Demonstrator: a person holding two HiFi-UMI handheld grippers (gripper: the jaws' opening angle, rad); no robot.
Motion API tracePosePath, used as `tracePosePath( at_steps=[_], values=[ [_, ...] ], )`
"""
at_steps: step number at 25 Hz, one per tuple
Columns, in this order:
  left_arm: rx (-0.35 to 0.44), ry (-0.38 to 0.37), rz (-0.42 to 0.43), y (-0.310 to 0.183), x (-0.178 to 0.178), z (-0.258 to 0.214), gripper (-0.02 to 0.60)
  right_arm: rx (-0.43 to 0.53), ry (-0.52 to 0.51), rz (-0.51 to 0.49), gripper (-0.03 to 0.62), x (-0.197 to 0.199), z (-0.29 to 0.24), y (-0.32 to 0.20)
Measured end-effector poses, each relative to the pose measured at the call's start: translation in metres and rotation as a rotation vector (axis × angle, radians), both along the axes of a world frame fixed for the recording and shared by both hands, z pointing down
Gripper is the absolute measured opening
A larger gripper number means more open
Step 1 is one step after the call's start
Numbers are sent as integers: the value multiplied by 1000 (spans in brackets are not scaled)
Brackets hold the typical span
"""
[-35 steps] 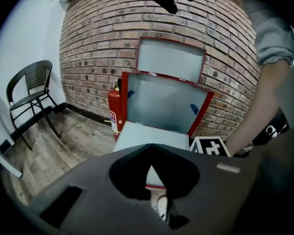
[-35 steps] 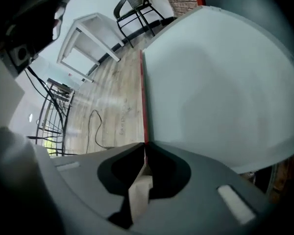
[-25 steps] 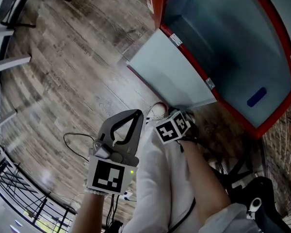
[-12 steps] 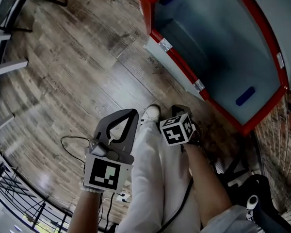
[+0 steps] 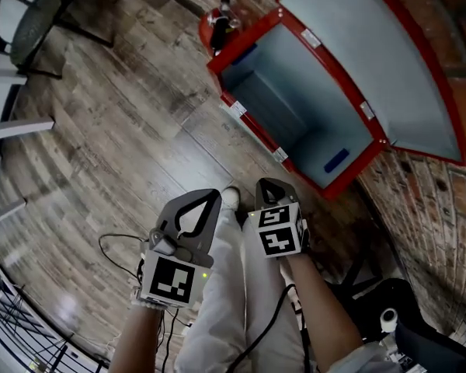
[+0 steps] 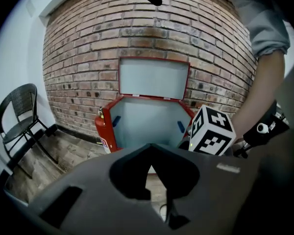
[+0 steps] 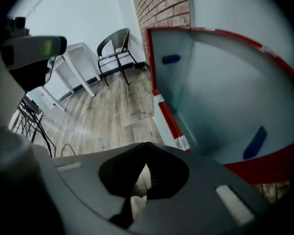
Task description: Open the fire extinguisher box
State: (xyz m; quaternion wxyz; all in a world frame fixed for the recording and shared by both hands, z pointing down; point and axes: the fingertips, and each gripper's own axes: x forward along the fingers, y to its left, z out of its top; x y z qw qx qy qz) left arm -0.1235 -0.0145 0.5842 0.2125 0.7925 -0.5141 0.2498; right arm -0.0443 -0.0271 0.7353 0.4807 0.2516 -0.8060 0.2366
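Note:
The red fire extinguisher box (image 5: 258,35) stands open on the wood floor, its pale grey inside bare apart from two blue clips (image 5: 335,160). Its lid (image 5: 373,61) leans up against the brick wall. In the left gripper view the box (image 6: 109,112) and the raised lid (image 6: 154,77) are straight ahead. My left gripper (image 5: 210,196) is shut and holds nothing, short of the box over the person's white trouser legs. My right gripper (image 5: 268,185) is beside it, also shut and holding nothing, a little short of the box's front edge (image 7: 169,119).
A red extinguisher (image 5: 220,20) stands at the box's left end. A black chair (image 6: 19,116) and a white table (image 7: 73,62) are off to the left. Cables (image 5: 116,243) lie on the floor by the person's feet. Black gear (image 5: 404,325) sits at the right.
The head view has pulled back, so the box looks smaller and farther up. The right gripper has come away from the box's front edge; both grippers hang close together by the legs.

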Motion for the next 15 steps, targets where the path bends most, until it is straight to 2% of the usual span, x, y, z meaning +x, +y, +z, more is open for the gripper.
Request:
tracePosePath(
  at_steps=[6, 15],
  values=[
    [45, -8, 47, -6, 24, -76, -2, 91, -151, 146, 6, 13, -114, -32],
    [117, -24, 75, -14, 41, -180, -3, 231, -223, 123, 6, 46, -250, -42]
  ],
)
